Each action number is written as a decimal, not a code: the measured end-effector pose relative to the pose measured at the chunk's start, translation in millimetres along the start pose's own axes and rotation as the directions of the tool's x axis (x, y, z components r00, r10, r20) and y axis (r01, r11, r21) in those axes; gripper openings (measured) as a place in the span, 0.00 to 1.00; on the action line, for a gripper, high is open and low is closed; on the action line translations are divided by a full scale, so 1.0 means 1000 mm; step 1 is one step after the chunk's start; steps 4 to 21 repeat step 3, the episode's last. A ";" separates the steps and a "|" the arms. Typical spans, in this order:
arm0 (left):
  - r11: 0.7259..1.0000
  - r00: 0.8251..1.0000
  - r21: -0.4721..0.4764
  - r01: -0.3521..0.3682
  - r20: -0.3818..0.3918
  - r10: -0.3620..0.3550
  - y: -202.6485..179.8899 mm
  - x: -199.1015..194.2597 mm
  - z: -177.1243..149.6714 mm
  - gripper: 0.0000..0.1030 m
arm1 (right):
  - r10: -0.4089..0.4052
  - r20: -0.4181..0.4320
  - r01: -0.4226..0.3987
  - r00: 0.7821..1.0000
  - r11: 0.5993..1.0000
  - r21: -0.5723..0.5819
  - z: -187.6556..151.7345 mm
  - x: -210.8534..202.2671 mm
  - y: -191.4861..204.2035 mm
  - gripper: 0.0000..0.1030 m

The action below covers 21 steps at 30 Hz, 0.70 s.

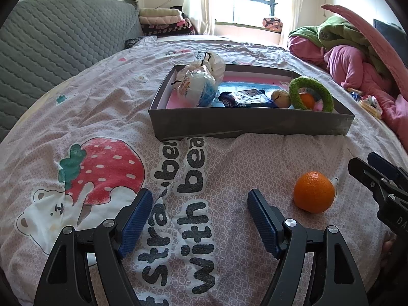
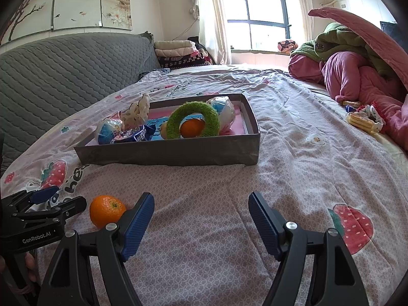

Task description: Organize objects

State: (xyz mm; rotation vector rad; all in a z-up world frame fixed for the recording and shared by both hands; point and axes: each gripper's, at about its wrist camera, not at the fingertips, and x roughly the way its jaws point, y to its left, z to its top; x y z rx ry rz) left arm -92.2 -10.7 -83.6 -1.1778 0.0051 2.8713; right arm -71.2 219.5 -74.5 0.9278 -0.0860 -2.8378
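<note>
A grey shallow box (image 1: 250, 123) (image 2: 168, 154) sits on the bed. It holds a green fuzzy ring (image 1: 311, 94) (image 2: 195, 119), an orange (image 1: 307, 100) (image 2: 192, 128), snack bags (image 1: 196, 86) (image 2: 109, 131) and dark wrappers (image 1: 244, 97). A loose orange (image 1: 314, 191) (image 2: 107, 210) lies on the sheet between the two grippers. My left gripper (image 1: 200, 213) is open and empty, left of that orange. My right gripper (image 2: 201, 216) is open and empty, right of it. Each gripper shows at the edge of the other's view (image 1: 377, 178) (image 2: 51, 204).
The bed sheet (image 1: 102, 117) has a strawberry and bear print. A pile of pink and green bedding (image 2: 357, 71) lies at the right, with small snack packets (image 2: 364, 119) beside it. A grey quilted headboard (image 2: 63, 68) stands at the left.
</note>
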 end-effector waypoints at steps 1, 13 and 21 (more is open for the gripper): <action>1.000 1.000 0.002 0.001 0.002 -0.001 0.000 0.000 0.000 0.76 | 0.001 -0.002 -0.001 1.000 1.000 0.001 0.000 0.000 0.000 0.74; 1.000 1.000 0.003 0.001 0.004 -0.001 0.000 0.000 0.000 0.76 | 0.001 -0.003 -0.001 1.000 1.000 0.004 0.000 0.001 -0.001 0.74; 1.000 1.000 0.003 0.001 0.004 -0.001 0.000 0.000 0.000 0.76 | 0.001 -0.003 -0.001 1.000 1.000 0.004 0.000 0.001 -0.001 0.74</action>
